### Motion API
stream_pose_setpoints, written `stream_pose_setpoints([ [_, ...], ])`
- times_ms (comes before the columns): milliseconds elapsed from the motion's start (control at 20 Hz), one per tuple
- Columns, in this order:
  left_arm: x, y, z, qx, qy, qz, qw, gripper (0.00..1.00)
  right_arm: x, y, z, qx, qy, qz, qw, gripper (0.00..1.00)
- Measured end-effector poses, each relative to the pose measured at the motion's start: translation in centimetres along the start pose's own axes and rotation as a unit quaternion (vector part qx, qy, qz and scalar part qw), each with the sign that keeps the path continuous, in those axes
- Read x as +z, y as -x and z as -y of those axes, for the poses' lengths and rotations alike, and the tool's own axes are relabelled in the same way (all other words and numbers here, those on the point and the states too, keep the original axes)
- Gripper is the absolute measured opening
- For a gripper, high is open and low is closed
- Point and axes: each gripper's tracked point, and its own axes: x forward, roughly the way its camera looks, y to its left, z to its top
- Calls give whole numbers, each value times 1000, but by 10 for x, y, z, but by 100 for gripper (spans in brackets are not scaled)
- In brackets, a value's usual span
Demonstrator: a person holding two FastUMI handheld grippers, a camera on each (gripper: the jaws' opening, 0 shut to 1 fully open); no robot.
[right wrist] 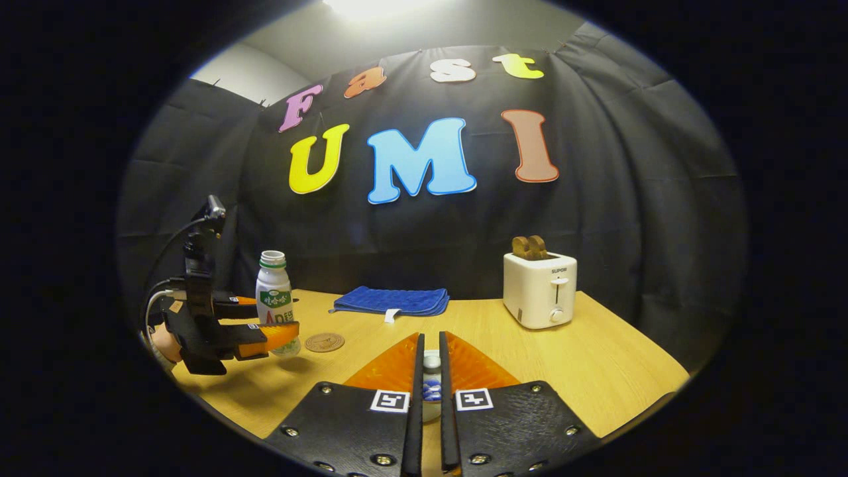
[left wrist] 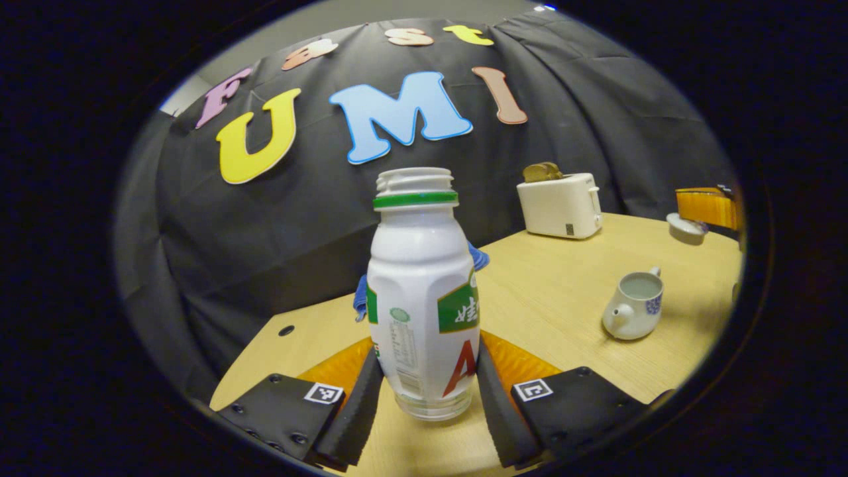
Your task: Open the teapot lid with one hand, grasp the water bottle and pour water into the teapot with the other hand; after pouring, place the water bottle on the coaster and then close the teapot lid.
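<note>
on the wooden table (left wrist: 563,298) the teapot (left wrist: 634,306) stands open, its lid (right wrist: 431,376) pinched in the right gripper (right wrist: 430,384), while the left gripper (left wrist: 427,391) clamps the upright water bottle (left wrist: 421,298), lifted beside the coaster (right wrist: 324,342), pouring status unclear.

Water bottle (right wrist: 275,298) left of coaster (right wrist: 324,342) — cloth (right wrist: 391,300) behind, toaster (right wrist: 540,289) far right.

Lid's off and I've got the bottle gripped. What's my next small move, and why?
Probably carry the bottle toward the open teapot with the left gripper: the right gripper holds the lid clear, and whether the teapot is filled is unclear.
</note>
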Motion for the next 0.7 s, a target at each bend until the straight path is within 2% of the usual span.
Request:
stream_pose_setpoints([
  [100,-1,6,-7,3,19,3,1000,83,-8,-10,-8,6,-6,-12,1000,11],
  [150,0,7,-11,4,27,6,1000,78,-12,-15,-10,7,-10,-18,1000,11],
  [250,1,12,-21,8,40,11,999,83,-21,-25,-12,7,-16,-30,999,11],
  [350,1,12,-26,10,56,15,998,83,-27,-32,-15,6,-19,-38,999,11],
  [400,1,13,-29,10,64,16,998,78,-30,-36,-17,7,-20,-41,999,11],
  [450,0,13,-31,11,69,16,997,83,-32,-38,-19,8,-18,-43,999,11],
  [650,-8,12,-40,14,79,9,997,78,-38,-46,-21,4,-6,-48,999,11],
  [700,-9,12,-40,14,83,8,996,83,-39,-48,-21,3,-4,-49,999,11],
])
